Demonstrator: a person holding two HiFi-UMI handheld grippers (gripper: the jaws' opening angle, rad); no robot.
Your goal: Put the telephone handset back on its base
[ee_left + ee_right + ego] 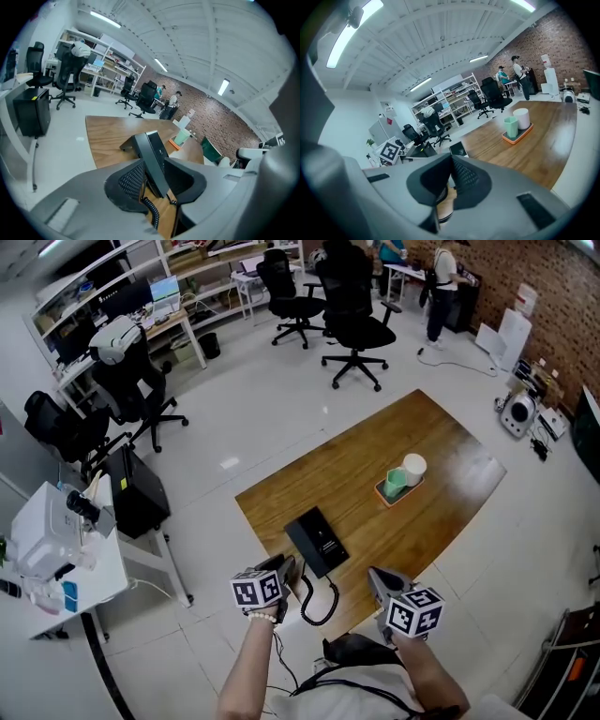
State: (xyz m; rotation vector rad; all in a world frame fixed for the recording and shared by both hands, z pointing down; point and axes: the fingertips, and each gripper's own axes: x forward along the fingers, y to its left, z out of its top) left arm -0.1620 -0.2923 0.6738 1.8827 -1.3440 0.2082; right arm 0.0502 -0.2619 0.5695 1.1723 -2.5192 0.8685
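A black desk telephone stands near the front edge of the wooden table. Its handset lies along the left side of the base. The coiled cord loops toward the table's edge. My left gripper is at the phone's near end. In the left gripper view its jaws flank the handset's near end, and a strip of wood shows between the left pad and the handset. My right gripper hovers to the right of the cord, its pads meeting at the tips with nothing between them.
An orange tray with a green cup and a white cup sits mid-table, right of the phone. Office chairs stand beyond the table. A side desk with a white device is at the left. People stand at the far wall.
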